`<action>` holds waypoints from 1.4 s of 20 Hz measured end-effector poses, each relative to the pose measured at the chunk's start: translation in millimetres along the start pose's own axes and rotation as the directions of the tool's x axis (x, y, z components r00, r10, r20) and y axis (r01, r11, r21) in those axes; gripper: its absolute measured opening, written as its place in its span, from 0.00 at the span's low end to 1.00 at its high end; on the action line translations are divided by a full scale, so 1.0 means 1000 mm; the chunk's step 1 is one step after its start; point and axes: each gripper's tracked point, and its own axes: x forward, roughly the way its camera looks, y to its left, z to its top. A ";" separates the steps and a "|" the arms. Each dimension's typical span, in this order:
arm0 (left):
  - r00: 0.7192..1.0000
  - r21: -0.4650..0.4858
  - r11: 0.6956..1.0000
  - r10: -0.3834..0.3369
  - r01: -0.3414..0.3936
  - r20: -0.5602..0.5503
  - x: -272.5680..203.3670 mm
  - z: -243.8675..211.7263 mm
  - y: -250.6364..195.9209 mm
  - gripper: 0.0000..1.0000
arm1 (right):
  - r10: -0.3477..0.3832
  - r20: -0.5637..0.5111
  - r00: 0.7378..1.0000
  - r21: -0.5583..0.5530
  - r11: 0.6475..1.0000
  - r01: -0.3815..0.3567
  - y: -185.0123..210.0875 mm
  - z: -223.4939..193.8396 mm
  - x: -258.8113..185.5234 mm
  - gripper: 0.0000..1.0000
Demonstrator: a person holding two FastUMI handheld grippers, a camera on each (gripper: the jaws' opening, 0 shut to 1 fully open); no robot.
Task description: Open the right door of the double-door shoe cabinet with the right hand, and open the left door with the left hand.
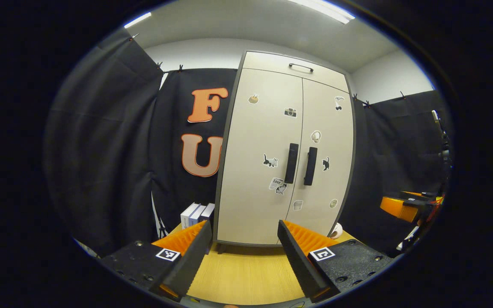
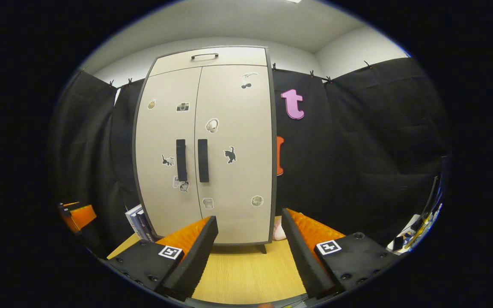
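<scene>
Black cloth hangs behind a wooden table in the left gripper view, where the shoe cabinet stands far ahead with both doors closed and the left gripper is spread wide, holding nothing. From the right gripper view, the cabinet stands ahead and slightly left, its right door handle beside the left door handle, and the right gripper is also released and empty.
</scene>
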 end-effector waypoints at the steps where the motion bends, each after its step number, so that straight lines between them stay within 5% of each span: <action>1: 1.000 -0.004 1.000 0.001 -0.001 0.001 0.001 0.000 0.003 0.95 | 0.002 -0.010 1.000 -0.010 1.000 -0.002 0.003 0.001 0.009 0.98; 11: 0.999 0.007 0.999 0.031 -0.031 -0.015 0.016 -0.011 0.023 0.95 | 0.096 -0.019 0.995 0.013 0.995 -0.095 0.070 0.036 0.103 0.98; 28: 0.997 0.016 0.998 0.066 -0.065 -0.051 0.055 -0.024 0.050 0.95 | 0.123 -0.029 0.992 0.040 0.992 -0.122 0.123 0.066 0.229 0.97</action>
